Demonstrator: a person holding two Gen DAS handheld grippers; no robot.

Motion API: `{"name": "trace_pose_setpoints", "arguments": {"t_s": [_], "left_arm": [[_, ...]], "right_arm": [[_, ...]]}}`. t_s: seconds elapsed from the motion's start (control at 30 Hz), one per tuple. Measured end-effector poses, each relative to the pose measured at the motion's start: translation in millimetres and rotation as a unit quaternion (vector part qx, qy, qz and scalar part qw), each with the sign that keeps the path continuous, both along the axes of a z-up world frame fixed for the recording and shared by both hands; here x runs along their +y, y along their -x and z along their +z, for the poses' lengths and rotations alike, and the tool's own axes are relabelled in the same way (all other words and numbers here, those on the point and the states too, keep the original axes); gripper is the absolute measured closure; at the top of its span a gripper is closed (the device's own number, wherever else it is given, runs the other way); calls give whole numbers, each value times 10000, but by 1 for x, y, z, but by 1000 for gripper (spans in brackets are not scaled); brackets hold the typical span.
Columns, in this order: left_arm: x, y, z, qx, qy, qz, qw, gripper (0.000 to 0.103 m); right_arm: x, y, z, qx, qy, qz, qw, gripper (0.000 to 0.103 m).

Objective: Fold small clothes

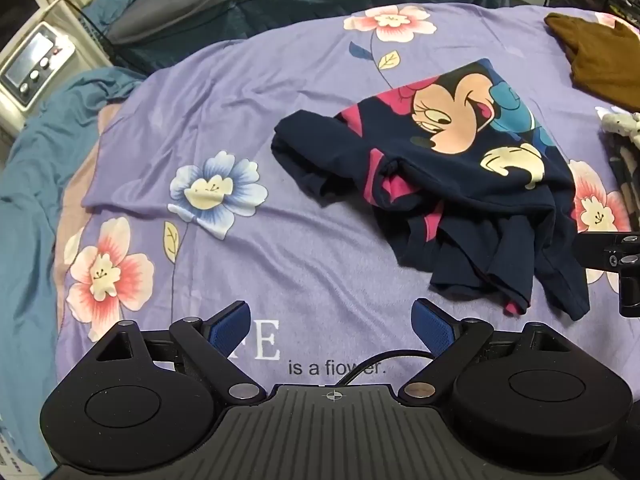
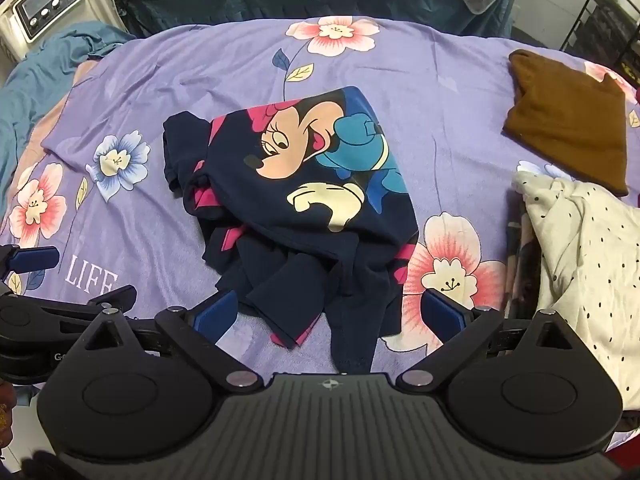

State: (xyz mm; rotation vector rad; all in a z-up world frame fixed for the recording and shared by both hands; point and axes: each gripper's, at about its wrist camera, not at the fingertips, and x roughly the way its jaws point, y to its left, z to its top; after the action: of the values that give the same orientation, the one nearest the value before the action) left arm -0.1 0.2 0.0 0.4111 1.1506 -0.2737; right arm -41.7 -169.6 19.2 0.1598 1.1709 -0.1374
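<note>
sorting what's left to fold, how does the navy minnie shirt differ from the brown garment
The navy shirt carries a large cartoon print with pink trim; the brown garment is plain. The navy shirt lies crumpled mid-sheet, its lower part bunched in folds, while the brown garment lies fairly flat toward the far right edge. The navy shirt sits right before the open right claw; the brown garment lies far from it. Both rest on the purple floral sheet, untouched.

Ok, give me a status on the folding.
Done: the brown garment lies flat at the far right, apparently folded. In hand: nothing; the left gripper and right gripper are both open. Left: the navy cartoon shirt lies crumpled mid-bed, and the polka-dot garment sits rumpled on the right.
</note>
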Motion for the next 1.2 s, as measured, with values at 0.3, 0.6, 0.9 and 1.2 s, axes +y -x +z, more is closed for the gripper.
{"name": "trace_pose_setpoints", "arguments": {"t_s": [0.3, 0.6, 0.9, 1.2], "left_arm": [[7, 0, -1, 25, -3, -68, 10000, 0], [-3, 1, -5, -10, 25, -27, 10000, 0], [-2, 2, -5, -38, 55, -34, 10000, 0], [-4, 0, -8, -19, 94, -27, 10000, 0]], "right_arm": [[-1, -1, 1, 19, -8, 1, 10000, 4], [-1, 0, -1, 31, 27, 9, 10000, 4], [-1, -1, -2, 57, 50, 13, 10000, 4], [-1, -1, -2, 78, 166, 1, 9998, 3]]}}
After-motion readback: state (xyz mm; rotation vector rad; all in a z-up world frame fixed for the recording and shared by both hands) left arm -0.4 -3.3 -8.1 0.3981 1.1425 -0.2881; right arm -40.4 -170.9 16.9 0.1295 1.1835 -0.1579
